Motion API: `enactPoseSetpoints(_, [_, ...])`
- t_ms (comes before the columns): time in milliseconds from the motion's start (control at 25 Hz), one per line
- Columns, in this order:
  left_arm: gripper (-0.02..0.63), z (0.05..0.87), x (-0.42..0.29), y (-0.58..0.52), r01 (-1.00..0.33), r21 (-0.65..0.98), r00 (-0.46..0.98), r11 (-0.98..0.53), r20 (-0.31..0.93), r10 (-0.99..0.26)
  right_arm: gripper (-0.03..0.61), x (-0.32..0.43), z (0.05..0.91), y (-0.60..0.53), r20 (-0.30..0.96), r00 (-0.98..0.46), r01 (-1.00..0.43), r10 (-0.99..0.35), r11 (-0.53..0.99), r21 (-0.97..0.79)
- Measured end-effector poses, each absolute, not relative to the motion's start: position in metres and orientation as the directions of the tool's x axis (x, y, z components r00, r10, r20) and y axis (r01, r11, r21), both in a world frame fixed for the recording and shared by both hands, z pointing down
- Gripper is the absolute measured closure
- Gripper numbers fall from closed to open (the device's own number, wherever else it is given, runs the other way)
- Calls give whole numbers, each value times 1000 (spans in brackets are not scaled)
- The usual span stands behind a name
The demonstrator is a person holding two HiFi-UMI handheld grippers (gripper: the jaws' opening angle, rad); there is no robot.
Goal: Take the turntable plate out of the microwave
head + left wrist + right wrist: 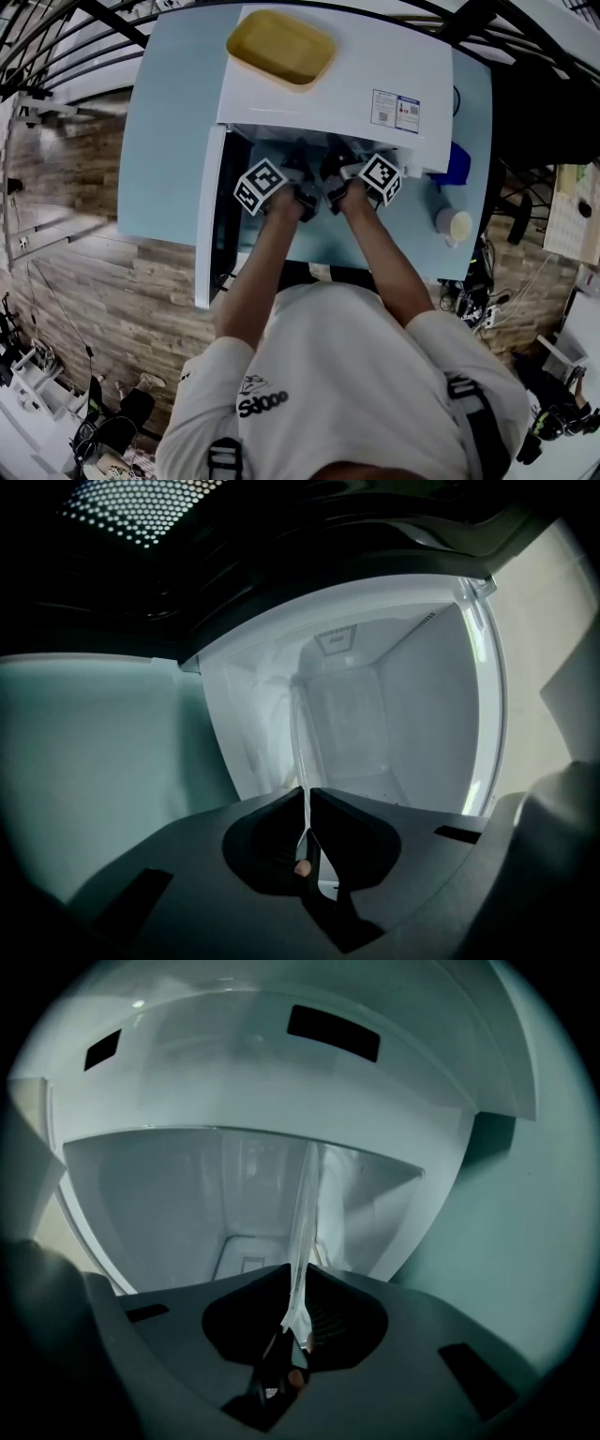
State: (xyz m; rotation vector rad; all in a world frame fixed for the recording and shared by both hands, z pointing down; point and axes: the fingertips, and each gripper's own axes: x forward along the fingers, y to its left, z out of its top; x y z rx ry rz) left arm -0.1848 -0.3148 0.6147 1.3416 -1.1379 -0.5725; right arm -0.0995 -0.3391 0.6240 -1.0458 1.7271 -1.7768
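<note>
Item: turntable plate (302, 752), clear glass, still lying inside the microwave (375, 66) cavity. I am gripping its near rim twice: left gripper (307, 797) jaws and right gripper (298, 1277) jaws are both pinching the glass, sharing the weight for a level draw-out. Door (210, 225) is hanging open; the desk (169, 122) is carrying all.

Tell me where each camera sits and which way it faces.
Head view: on the person's head, facing steeply down onto the microwave and table; shows the torso and both forearms reaching inside.
Left gripper view: rides on the left gripper, looking along its jaws into the white cavity; jaws closed on the turntable plate at its edge.
Right gripper view: rides on the right gripper, facing into the same cavity; jaws also closed on the plate's edge.
Shared: both gripper views show the plate edge-on and the cavity's walls.
</note>
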Motion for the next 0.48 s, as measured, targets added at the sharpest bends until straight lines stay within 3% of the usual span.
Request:
enactPoseSetpoints(400, [578,616,-187,-317,-281,940,408,193,299,-863,534,-103,626,-336,206,-612,-186,-764,-114,-976])
enactPoseSetpoints(480, [504,616,-186,-322,-284,941,415,182,292,-861,534,-104,626,-333,203,-627,-195,-752,-101,-976])
